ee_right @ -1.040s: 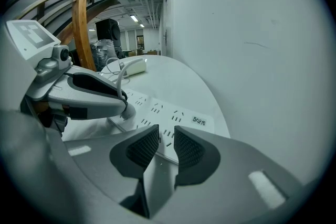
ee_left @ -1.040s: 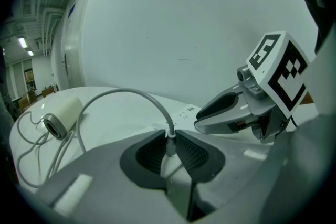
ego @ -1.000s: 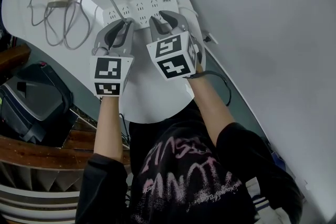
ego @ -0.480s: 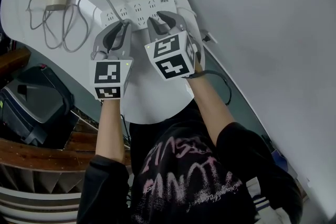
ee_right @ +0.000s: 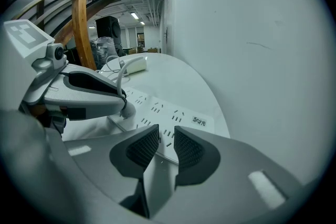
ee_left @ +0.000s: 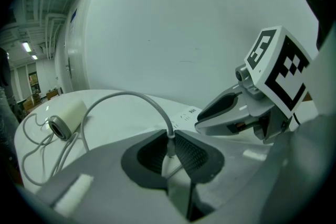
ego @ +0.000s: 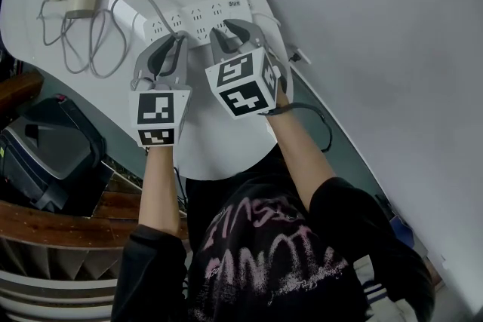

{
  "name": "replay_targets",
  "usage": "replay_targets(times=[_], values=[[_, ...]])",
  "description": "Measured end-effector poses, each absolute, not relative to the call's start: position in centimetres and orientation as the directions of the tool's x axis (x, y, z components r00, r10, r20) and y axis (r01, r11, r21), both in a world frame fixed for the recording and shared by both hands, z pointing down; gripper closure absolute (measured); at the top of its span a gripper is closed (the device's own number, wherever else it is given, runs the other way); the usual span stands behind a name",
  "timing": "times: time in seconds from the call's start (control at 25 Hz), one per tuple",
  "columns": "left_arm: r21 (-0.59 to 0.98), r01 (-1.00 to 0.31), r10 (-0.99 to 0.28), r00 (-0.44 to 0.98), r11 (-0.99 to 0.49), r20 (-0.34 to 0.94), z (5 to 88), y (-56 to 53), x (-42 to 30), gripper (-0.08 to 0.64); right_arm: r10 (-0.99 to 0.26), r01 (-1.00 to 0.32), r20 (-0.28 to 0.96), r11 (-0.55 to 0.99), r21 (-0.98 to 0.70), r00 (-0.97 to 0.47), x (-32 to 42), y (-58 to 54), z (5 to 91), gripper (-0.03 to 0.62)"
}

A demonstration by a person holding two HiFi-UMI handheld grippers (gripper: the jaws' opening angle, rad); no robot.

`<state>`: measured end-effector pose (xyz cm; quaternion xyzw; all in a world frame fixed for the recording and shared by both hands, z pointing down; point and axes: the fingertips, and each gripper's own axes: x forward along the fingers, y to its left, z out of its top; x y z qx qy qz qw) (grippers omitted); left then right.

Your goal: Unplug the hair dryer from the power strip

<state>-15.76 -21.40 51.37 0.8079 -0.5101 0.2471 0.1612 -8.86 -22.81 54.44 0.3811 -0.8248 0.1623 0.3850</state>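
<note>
Left gripper view: left gripper (ee_left: 169, 139) is clamped on the plug (ee_left: 169, 148) at the cord's (ee_left: 131, 96) root, likely for a straight pull. Right gripper (ee_right: 161, 141), a slit apart and empty, hovers over the strip (ee_right: 178, 115), probably steadying it. The dryer (ee_left: 65, 119) lies well off on the tabletop (ee_right: 173, 76).

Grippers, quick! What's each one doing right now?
Left gripper: closed on the plug.
Right gripper: slightly open, holding nothing, over the power strip.
</note>
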Motion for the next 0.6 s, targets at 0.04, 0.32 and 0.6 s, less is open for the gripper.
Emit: replay_targets(times=[0.04,0.32,0.6], values=[[0.007,-0.903,-0.744,0.358,-0.429,0.564,51.35,-21.36,-15.76,0.509,-0.503,-0.753,0.76,0.657,0.026,-0.413,-8.86,-22.78,54.44,0.488],[-0.001,-0.901,-0.742,0.356,-0.434,0.569,51.39,-21.33,-15.78,0.509,-0.5,-0.753,0.762,0.658,0.025,-0.412,-8.9,-22.83,54.47,0.488],[-0.012,-0.898,-0.738,0.354,-0.44,0.575,51.47,-21.19,-15.7,0.509,-0.499,-0.75,0.763,0.66,0.028,-0.41,-8.86,-22.79,54.51,0.488]])
